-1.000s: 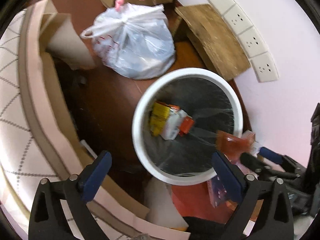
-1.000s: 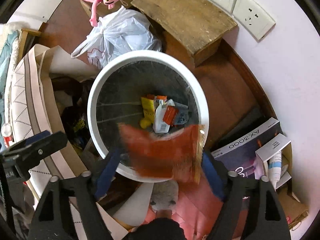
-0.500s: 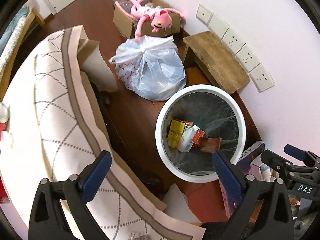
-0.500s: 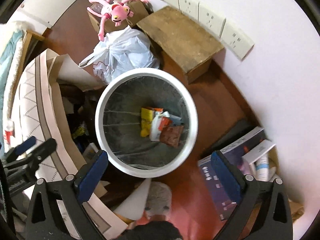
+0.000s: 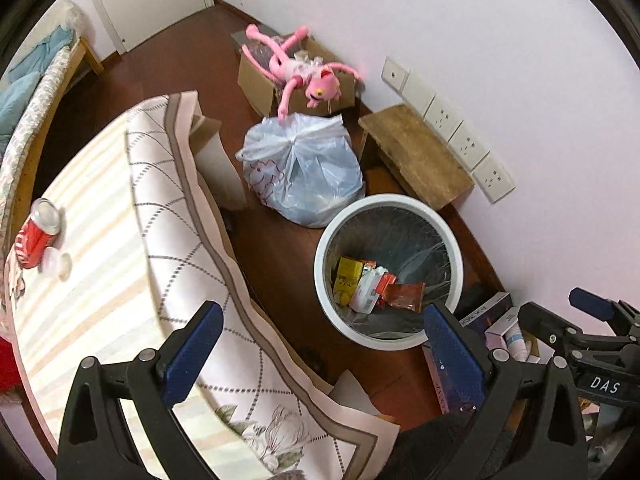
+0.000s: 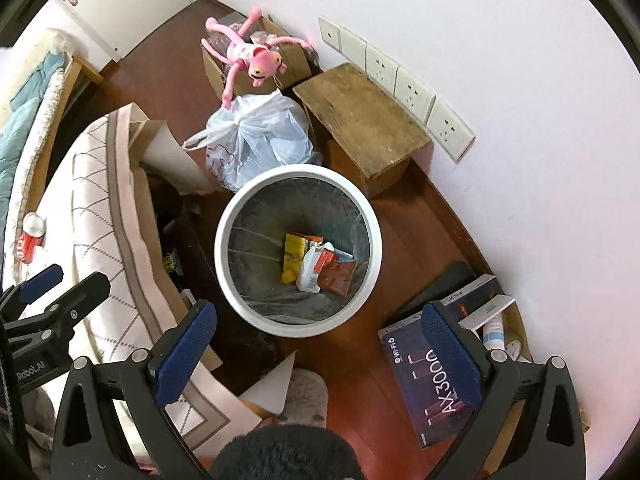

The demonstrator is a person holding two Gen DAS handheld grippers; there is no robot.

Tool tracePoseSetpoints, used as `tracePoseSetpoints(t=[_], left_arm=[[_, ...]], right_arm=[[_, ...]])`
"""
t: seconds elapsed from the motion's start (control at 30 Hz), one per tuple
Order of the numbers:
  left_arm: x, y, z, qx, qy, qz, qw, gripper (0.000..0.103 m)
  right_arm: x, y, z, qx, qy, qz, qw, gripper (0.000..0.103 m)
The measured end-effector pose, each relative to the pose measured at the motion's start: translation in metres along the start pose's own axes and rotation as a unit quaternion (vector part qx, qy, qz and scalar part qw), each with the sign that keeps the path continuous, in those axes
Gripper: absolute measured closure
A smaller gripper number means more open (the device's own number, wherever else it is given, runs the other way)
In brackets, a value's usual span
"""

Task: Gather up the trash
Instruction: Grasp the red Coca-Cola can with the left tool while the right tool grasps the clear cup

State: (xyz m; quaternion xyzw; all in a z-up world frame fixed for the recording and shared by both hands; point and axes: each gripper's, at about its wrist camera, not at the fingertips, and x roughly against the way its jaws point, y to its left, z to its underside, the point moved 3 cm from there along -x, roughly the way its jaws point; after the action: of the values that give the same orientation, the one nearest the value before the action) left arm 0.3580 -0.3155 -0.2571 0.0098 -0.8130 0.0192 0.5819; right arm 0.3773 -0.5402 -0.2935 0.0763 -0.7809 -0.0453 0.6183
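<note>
Now both tongs are seen wide open and empty: left gripper (image 5: 316, 354), right gripper (image 6: 320, 350). Next trash is judged to be the red soda can (image 5: 36, 234), lying on its side on the striped tablecloth (image 5: 108, 264), approx. 10 o'clock from the left gripper, well apart. Its long axis runs approx. 1-to-7 o'clock, silver end up. From the right wrist view the can (image 6: 30, 236) sits at 9 o'clock, farther off, so the left hand is judged nearer. The white bin (image 6: 370, 216) w/ yellow box and red packet (image 6: 338, 278) is at 12 o'clock of the right gripper. A pale object beside the can can't be identified; the can's lower end is cut off near the frame edge.
</note>
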Motion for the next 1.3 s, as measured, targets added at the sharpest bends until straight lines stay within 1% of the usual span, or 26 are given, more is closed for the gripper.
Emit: tracePoseSetpoints(t=[0.2,0.27,0.37,0.43,0.53,0.63,0.7,0.8,0.83,0.9,1.0,1.03,1.07,1.13,1.17,1.23,1.3], left_arm=[[0.05,0.013,0.004,0.008,-0.046,-0.003,0.9989,0.0],[0.066,0.021,0.006,0.015,-0.056,-0.011,0.9983,0.0],[0.088,0.035,0.01,0.03,-0.072,-0.012,0.9969,0.0],[0.101,0.05,0.012,0.04,-0.086,-0.008,0.9955,0.0],[0.115,0.079,0.018,0.063,-0.103,-0.015,0.9926,0.0],[0.12,0.127,0.03,0.094,-0.111,-0.043,0.9884,0.0],[0.113,0.162,0.042,0.116,-0.105,-0.074,0.9849,0.0],[0.092,0.234,0.073,0.163,-0.075,-0.118,0.9768,0.0],[0.086,0.252,0.081,0.173,-0.065,-0.13,0.9742,0.0],[0.069,0.292,0.102,0.197,-0.041,-0.161,0.9662,0.0],[0.039,0.359,0.137,0.241,0.005,-0.2,0.9496,0.0],[0.033,0.371,0.145,0.251,0.013,-0.205,0.946,0.0],[0.026,0.388,0.154,0.263,0.024,-0.213,0.9406,0.0],[0.017,0.413,0.169,0.28,0.034,-0.221,0.9338,0.0],[0.014,0.422,0.175,0.286,0.037,-0.224,0.9309,0.0],[0.009,0.438,0.182,0.289,0.042,-0.232,0.9276,0.0],[0.006,0.447,0.183,0.286,0.044,-0.238,0.927,0.0]], right_arm=[[0.048,0.013,0.013,-0.008,-0.034,-0.018,0.999,0.0],[0.064,0.019,0.016,-0.01,-0.047,-0.029,0.998,0.0],[0.091,0.031,0.022,-0.014,-0.07,-0.039,0.997,0.0],[0.107,0.046,0.025,-0.012,-0.084,-0.049,0.995,0.0],[0.127,0.08,0.028,0.001,-0.098,-0.064,0.993,0.0],[0.131,0.124,0.028,0.023,-0.097,-0.083,0.992,0.0],[0.123,0.171,0.028,0.052,-0.085,-0.1,0.99,0.0],[0.096,0.236,0.025,0.093,-0.057,-0.119,0.987,0.0],[0.082,0.264,0.024,0.106,-0.046,-0.127,0.985,0.0],[0.052,0.313,0.023,0.128,-0.019,-0.138,0.982,0.0],[0.009,0.384,0.025,0.164,0.007,-0.145,0.976,0.0],[-0.009,0.41,0.024,0.179,0.015,-0.142,0.973,0.0],[-0.026,0.431,0.023,0.192,0.021,-0.137,0.972,0.0],[-0.053,0.464,0.02,0.214,0.03,-0.122,0.969,0.0],[-0.069,0.483,0.018,0.223,0.034,-0.114,0.968,0.003],[-0.092,0.506,0.011,0.234,0.041,-0.103,0.966,0.006],[-0.114,0.526,0.006,0.24,0.044,-0.091,0.965,0.009]])
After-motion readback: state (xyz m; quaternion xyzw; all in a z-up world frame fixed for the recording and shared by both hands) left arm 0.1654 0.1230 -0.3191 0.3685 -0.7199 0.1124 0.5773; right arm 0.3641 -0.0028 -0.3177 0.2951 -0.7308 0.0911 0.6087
